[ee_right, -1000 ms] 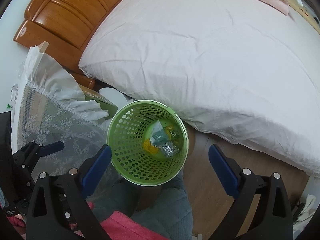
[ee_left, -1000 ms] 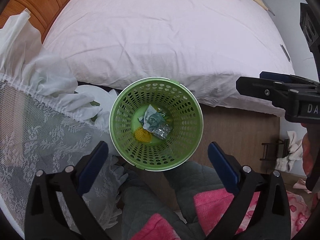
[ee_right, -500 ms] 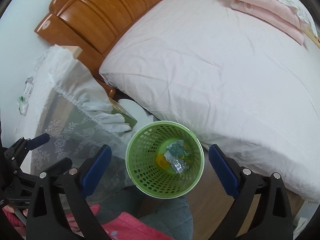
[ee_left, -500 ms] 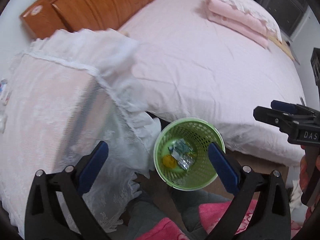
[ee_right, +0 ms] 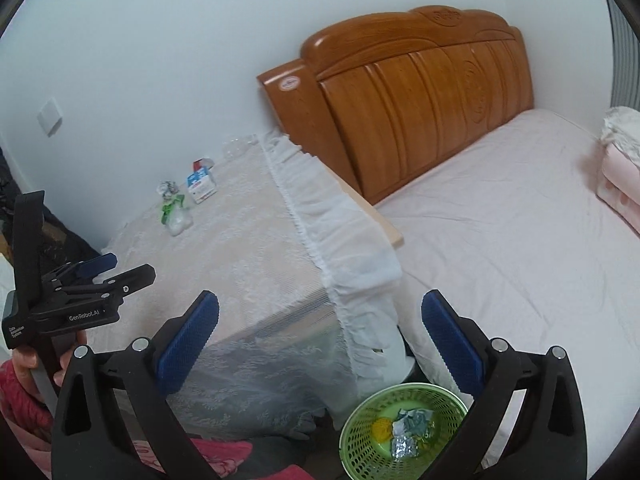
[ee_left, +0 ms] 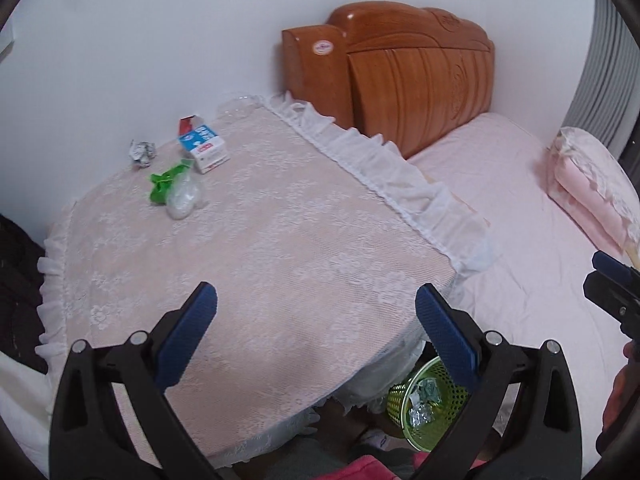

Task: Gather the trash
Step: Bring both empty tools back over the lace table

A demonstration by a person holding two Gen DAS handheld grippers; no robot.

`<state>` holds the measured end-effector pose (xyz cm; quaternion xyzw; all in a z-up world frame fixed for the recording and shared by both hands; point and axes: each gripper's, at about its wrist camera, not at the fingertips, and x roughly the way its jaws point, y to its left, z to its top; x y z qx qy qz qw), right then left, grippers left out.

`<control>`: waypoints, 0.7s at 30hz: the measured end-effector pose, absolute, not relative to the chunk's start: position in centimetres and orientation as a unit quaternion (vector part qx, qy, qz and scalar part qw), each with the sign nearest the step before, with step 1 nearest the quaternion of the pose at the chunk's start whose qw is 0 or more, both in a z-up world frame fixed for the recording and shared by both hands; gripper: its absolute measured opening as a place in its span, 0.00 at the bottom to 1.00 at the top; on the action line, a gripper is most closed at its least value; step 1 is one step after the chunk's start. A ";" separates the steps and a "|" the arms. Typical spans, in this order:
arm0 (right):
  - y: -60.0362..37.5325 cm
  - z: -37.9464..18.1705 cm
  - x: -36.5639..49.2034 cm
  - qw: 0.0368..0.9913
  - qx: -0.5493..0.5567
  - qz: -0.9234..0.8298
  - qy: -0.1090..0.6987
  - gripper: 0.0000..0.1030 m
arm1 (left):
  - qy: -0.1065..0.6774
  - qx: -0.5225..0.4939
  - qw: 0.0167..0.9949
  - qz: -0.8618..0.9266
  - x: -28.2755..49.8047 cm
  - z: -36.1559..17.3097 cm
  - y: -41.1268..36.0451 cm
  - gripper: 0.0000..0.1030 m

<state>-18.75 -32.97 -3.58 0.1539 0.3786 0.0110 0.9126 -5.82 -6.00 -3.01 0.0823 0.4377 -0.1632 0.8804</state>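
Observation:
On the far corner of the lace-covered table [ee_left: 280,260] lie a crumpled foil ball [ee_left: 142,153], a blue and white carton [ee_left: 204,148], a green wrapper [ee_left: 164,184] and a clear plastic bag [ee_left: 184,200]. The same litter shows small in the right wrist view: carton [ee_right: 201,186], green wrapper [ee_right: 170,206]. A green mesh basket [ee_right: 360,436] holding wrappers and a yellow piece stands on the floor between table and bed. My left gripper [ee_left: 316,336] is open above the table's near edge. My right gripper [ee_right: 320,340] is open above the table corner and basket. Both hold nothing.
A bed with a pink sheet [ee_right: 500,240] and a wooden headboard [ee_right: 400,100] fills the right side. Folded pink bedding [ee_left: 592,184] lies at its far end. The table stands against a white wall [ee_left: 160,40]. A hand and pink sleeve [ee_right: 24,380] hold the left gripper.
Both cameras have tilted up from looking down into the basket. The tabletop with its litter and the headboard are in view now, and the basket has dropped to the bottom edge.

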 end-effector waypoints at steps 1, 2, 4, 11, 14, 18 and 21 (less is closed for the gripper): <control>-32.3 -3.6 -18.0 0.912 0.151 0.019 0.381 0.98 | 0.439 0.078 0.881 -0.155 -5.5 -3.0 -5.3 0.92; -31.7 -3.5 -17.4 0.911 0.148 0.026 0.385 0.98 | 0.441 0.075 0.882 -0.149 -5.1 -3.0 -4.7 0.92; -30.5 -3.5 -16.4 0.909 0.140 0.035 0.392 0.98 | 0.443 0.070 0.883 -0.138 -4.5 -3.2 -3.5 0.92; -26.1 -4.4 -12.2 0.894 0.118 0.083 0.424 0.98 | 0.452 0.059 0.884 -0.106 -1.8 -3.5 0.2 0.93; -23.8 -5.3 -10.1 0.887 0.104 0.109 0.437 0.98 | 0.456 0.071 0.882 -0.089 0.1 -4.1 2.5 0.93; -19.6 -6.6 -5.2 0.873 0.086 0.147 0.457 0.98 | 0.470 0.071 0.877 -0.070 2.9 -5.6 5.9 0.93; -16.3 -7.7 -0.8 0.865 0.073 0.171 0.466 0.98 | 0.477 0.053 0.875 -0.056 5.1 -6.4 8.8 0.92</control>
